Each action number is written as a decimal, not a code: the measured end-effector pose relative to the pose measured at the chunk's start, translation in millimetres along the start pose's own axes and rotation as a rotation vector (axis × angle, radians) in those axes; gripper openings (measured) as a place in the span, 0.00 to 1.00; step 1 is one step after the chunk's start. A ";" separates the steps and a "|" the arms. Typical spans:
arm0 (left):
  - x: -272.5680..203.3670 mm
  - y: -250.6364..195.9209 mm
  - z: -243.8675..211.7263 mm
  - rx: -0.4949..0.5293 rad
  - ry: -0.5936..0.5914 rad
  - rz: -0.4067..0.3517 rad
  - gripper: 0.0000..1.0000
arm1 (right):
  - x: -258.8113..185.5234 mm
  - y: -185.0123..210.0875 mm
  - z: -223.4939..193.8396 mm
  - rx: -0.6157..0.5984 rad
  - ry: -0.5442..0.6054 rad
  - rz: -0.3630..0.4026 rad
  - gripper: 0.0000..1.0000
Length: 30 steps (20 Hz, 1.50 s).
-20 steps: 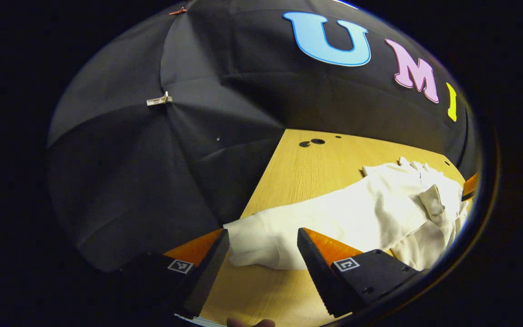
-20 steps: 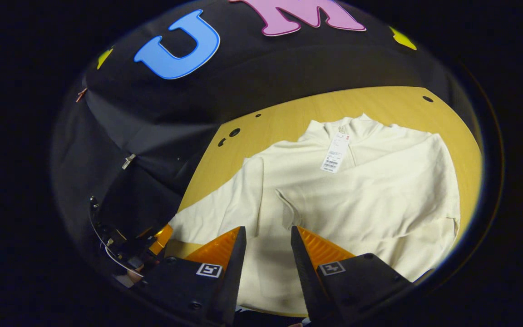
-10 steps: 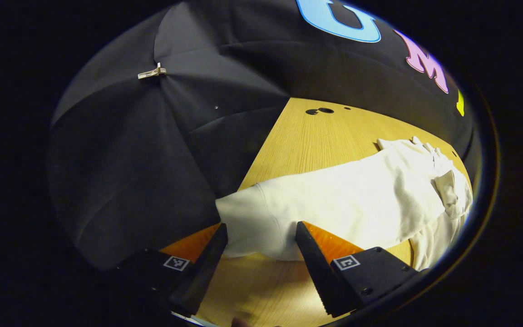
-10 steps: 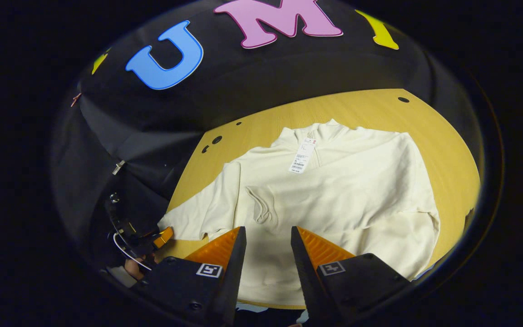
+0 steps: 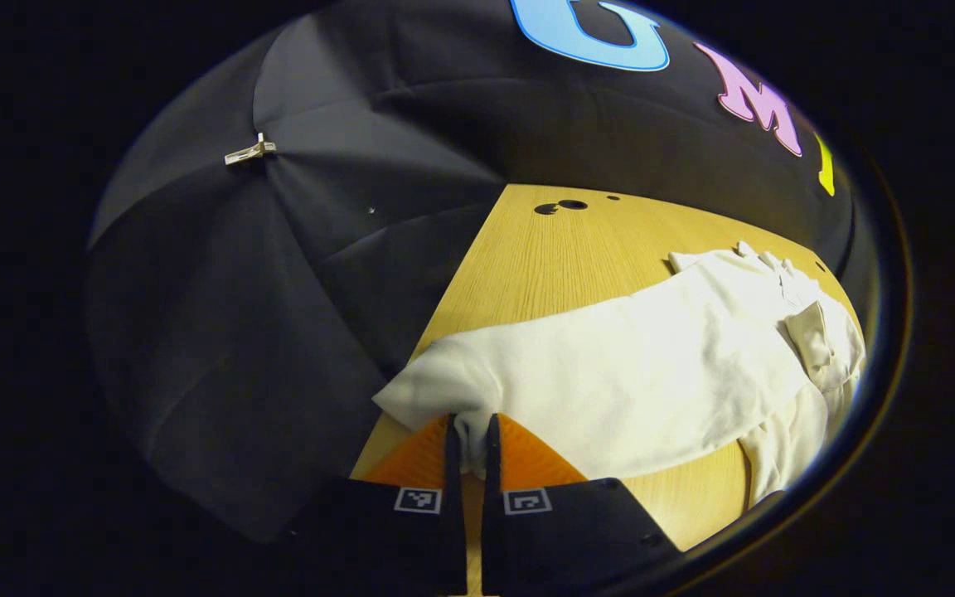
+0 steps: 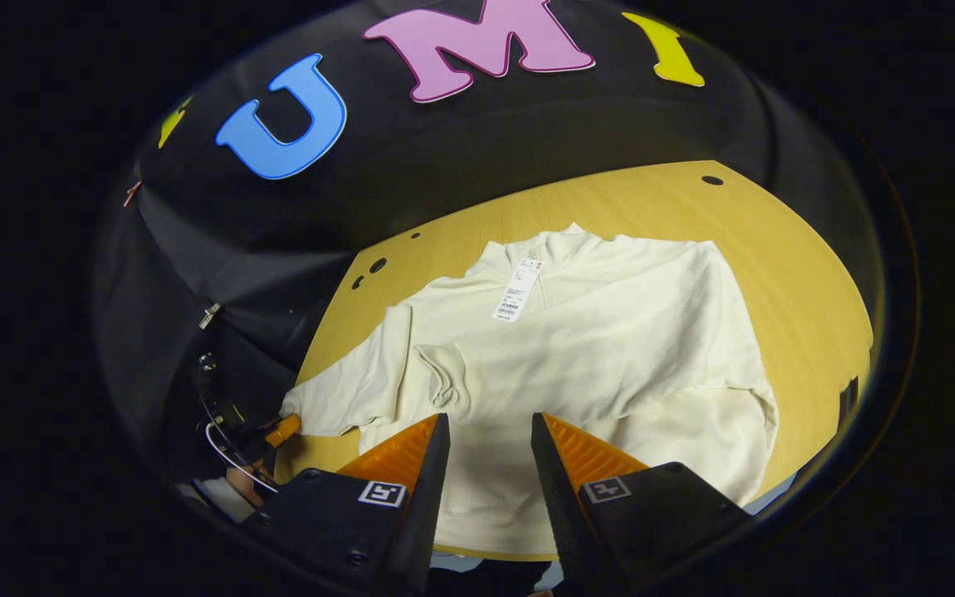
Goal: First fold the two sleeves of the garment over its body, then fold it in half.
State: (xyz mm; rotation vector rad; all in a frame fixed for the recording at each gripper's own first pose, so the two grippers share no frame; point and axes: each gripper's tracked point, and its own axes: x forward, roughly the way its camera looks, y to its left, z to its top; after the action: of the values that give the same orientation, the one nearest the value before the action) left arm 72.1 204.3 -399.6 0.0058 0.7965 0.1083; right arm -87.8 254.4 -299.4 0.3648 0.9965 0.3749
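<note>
A cream long-sleeved garment (image 6: 593,348) lies flat on the wooden table (image 6: 792,249), collar toward the far wall, a paper tag (image 6: 515,290) at the neck. One sleeve (image 6: 610,373) is folded across the body, its cuff (image 6: 440,381) near the middle. The other sleeve (image 5: 610,365) stretches out to the table's side edge. My left gripper (image 5: 469,439) is shut on that sleeve's cuff (image 5: 436,390); it appears far off in the right gripper view (image 6: 283,431). My right gripper (image 6: 484,435) hovers open above the hem, holding nothing.
Black cloth walls close in the table at the back and on the sleeve's side. Small dark holes (image 5: 560,206) mark the tabletop near the far corner. Bare wood (image 6: 801,315) lies beside the garment on the other side. A hand and cables (image 6: 229,460) sit behind the left gripper.
My left gripper has moved onto the outstretched sleeve's cuff and shut on it. My right gripper has drawn back and up a little from the garment, staying open.
</note>
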 end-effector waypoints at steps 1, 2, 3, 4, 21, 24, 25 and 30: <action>-2.4 -0.7 4.9 -0.003 0.007 0.011 0.12 | -3.7 -7.7 2.9 0.000 -0.004 -0.003 0.62; -7.8 -3.5 11.9 -0.010 -0.002 0.013 0.11 | -7.9 -14.6 4.5 0.003 -0.006 -0.005 0.62; -14.7 -9.2 23.5 -0.017 -0.024 0.013 0.11 | -12.1 -21.8 6.1 0.007 -0.010 -0.006 0.62; -23.5 -17.6 36.9 -0.026 -0.058 0.006 0.10 | -15.6 -29.3 8.6 0.009 -0.015 -0.009 0.62; -125.0 -317.0 129.4 -0.030 -0.243 -0.324 0.10 | -40.1 -177.9 42.5 0.103 -0.033 -0.047 0.62; -128.3 -364.0 125.8 -0.035 -0.234 -0.347 0.10 | -45.0 -207.6 48.8 0.120 -0.041 -0.058 0.62; -129.9 -379.4 122.6 -0.034 -0.230 -0.354 0.10 | -46.9 -218.6 51.1 0.127 -0.042 -0.060 0.62; -132.5 -447.4 108.9 0.036 -0.232 -0.369 0.10 | -51.8 -259.8 55.6 0.146 -0.033 -0.060 0.62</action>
State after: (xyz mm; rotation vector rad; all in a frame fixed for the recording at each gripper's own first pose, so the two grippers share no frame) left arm 100.3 -249.9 -249.5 -0.0929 0.5571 -0.2526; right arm -29.7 -4.4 -353.4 0.4698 1.0030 0.2416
